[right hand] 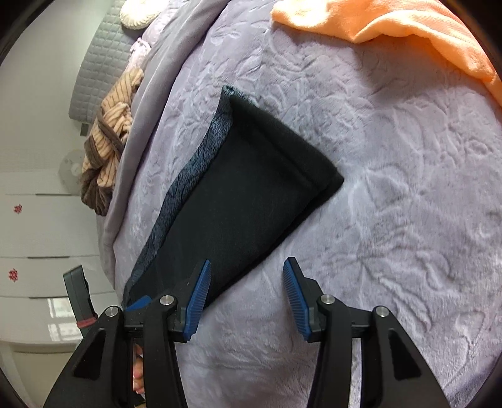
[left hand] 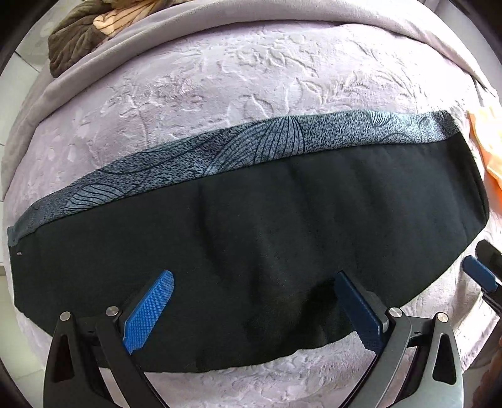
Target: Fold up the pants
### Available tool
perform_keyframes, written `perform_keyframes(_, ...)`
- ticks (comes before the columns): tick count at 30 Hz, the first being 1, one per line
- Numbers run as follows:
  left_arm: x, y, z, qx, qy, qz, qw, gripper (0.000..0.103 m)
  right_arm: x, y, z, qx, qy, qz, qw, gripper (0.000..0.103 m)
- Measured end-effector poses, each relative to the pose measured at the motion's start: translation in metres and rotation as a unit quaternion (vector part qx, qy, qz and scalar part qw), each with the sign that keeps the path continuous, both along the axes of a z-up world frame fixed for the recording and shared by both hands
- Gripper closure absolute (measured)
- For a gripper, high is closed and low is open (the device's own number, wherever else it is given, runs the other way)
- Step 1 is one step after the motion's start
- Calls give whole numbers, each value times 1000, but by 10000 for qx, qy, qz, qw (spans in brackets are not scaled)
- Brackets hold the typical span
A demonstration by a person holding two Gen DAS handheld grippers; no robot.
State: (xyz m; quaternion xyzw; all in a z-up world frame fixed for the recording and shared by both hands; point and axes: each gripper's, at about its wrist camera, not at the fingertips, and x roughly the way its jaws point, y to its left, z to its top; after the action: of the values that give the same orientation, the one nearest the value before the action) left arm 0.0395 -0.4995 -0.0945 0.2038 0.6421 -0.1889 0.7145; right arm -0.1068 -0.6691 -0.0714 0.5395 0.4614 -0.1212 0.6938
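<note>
Left wrist view: the pants [left hand: 251,251] lie as a long dark band across the middle of the frame on the lilac embossed bedspread [left hand: 238,94], a grey patterned strip showing along their upper edge. The left gripper [left hand: 254,284] fills the bottom of the frame, its blue fingers [left hand: 150,309] spread wide over the pants' near edge and holding nothing. At the right edge, a blue pad of the right gripper [left hand: 480,276] sits just beside the pants' end. A brown striped garment [left hand: 84,34] lies upper left, an orange cloth [left hand: 489,147] at the right.

Right wrist view: the pants [right hand: 238,194] run from the frame's centre down to lower left. The right gripper [right hand: 246,282] stands open and empty, its left finger over the pants' edge, the other over bare bedspread [right hand: 392,188]. The orange cloth [right hand: 392,28] is upper right, the striped garment [right hand: 109,131] left
</note>
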Motion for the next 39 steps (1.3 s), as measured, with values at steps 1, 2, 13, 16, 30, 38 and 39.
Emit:
perform_keyframes(1, -1, -1, -3, -21, 16, 30, 10000, 0, -1, -1, -1, 4, -1, -43, 10000, 51)
perform_keyframes(2, -1, -1, -7, -47, 38, 59, 10000, 0, -3, -3, -4, 31, -6, -115, 9999, 51)
perform_keyframes(13, -6, -17, -23, -92, 50, -39, 9999, 0, -8, -15, -22, 328, -292, -605, 9972, 51)
perform_keyframes(16, -9, -13, -17, -80, 40, -43, 10000, 0, -7, -15, -19, 292, -328, -578, 9974, 51)
perform_keyframes(30, -10, -7, -21, -32, -33, -99, 9999, 0, 14, -24, -24, 509, -1032, -639, 9913, 49)
perform_keyframes(38, -12, -8, -19, -23, -24, -136, 9999, 0, 15, -24, -35, 349, -875, -407, 9947, 52)
perform_keyframes(39, -12, -8, -19, -23, -28, -134, 9999, 0, 15, -23, -36, 326, -887, -396, 9947, 52)
